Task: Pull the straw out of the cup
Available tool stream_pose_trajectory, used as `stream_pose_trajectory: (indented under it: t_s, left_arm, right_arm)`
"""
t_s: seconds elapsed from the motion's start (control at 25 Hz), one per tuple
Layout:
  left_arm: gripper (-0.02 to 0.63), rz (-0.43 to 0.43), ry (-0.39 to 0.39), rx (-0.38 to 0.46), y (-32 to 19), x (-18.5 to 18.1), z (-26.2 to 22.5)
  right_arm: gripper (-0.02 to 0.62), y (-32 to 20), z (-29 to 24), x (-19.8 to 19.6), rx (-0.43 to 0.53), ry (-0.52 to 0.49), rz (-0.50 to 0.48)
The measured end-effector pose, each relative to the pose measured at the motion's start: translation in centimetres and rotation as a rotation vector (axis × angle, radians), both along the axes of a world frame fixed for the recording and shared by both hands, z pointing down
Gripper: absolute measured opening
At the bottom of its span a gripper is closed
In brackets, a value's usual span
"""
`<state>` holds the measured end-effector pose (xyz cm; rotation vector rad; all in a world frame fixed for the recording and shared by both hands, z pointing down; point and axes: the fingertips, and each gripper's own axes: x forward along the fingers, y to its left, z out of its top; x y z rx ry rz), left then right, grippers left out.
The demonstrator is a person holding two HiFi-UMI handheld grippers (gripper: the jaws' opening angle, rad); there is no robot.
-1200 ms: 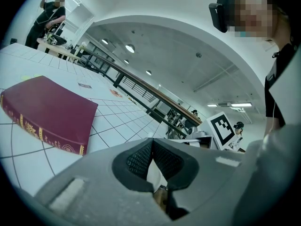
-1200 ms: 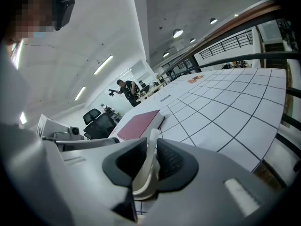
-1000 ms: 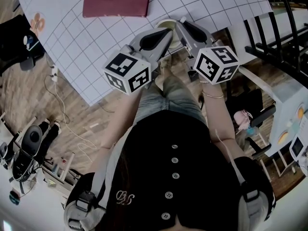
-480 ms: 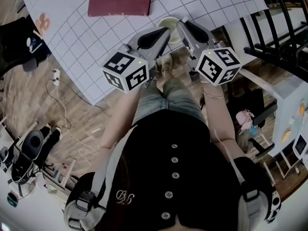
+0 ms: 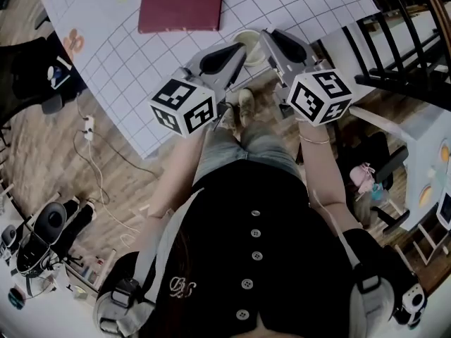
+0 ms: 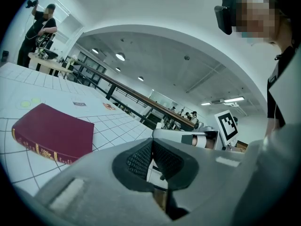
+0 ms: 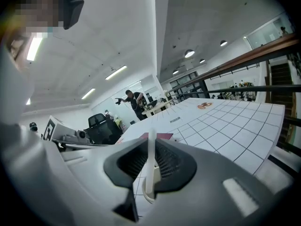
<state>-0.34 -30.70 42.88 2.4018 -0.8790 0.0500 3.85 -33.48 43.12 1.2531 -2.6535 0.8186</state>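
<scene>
In the right gripper view a white straw [image 7: 151, 159] stands upright between the dark pads [image 7: 173, 163], and my right gripper [image 7: 151, 166] is shut on it. The straw's lower end goes into the white cup [image 7: 144, 195] just below the jaws. From the head view the cup [image 5: 248, 38] sits at the table's near edge, between the tips of my left gripper [image 5: 238, 51] and right gripper [image 5: 268, 36]. My left gripper [image 6: 152, 147] has its pads together at the top, and I see nothing held between them. The straw is hidden in the head view.
A dark red book [image 5: 182, 5] lies on the white gridded table [image 5: 120, 62] beyond the cup, also seen as the book [image 6: 54, 138] at left. Black railing [image 5: 394, 55] runs to the right. Cables lie on the wooden floor [image 5: 99, 160] at left. A person [image 7: 134, 102] stands far off.
Both grippers have risen a little against the table, the right one still closed on the straw. The head view has shifted, so the table and book sit further right in it.
</scene>
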Motion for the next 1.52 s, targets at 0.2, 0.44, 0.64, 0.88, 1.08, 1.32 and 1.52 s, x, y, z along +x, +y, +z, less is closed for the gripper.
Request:
stream_pose_trajectory:
  t_s: [0.2, 0.44, 0.64, 0.88, 1.08, 1.32, 1.52]
  left_arm:
    - [-0.003, -0.015, 0.023, 0.04, -0.4, -0.4, -2.1]
    - [-0.003, -0.016, 0.02, 0.091, -0.5, -1.0, -4.2]
    - [-0.003, -0.026, 0.024, 0.144, -0.8, -1.6, -6.2]
    - [-0.003, -0.029, 0.006, 0.207, -1.6, -2.0, -8.3]
    - [-0.003, -0.013, -0.005, 0.252, -1.9, -1.8, -9.7]
    - [-0.003, 0.001, 0.036, 0.283, -1.5, -1.6, -11.5]
    - [-0.003, 0.009, 0.045, 0.323, -1.7, -1.5, -13.1]
  right_arm:
    - [0.04, 0.2, -2.1, -0.1, 0.051, 0.016, 0.002]
    - [0.04, 0.4, -4.9, -0.1, 0.112, 0.032, 0.0]
    - [0.04, 0.3, -7.3, 0.1, 0.167, 0.038, 0.004]
    - [0.04, 0.5, -9.8, 0.1, 0.228, 0.044, 0.002]
    - [0.04, 0.8, -12.7, 0.3, 0.289, 0.023, 0.006]
    - [0.04, 1.4, -14.9, 0.4, 0.349, 0.021, 0.002]
    - [0.04, 1.5, -15.9, 0.5, 0.38, 0.019, -0.003]
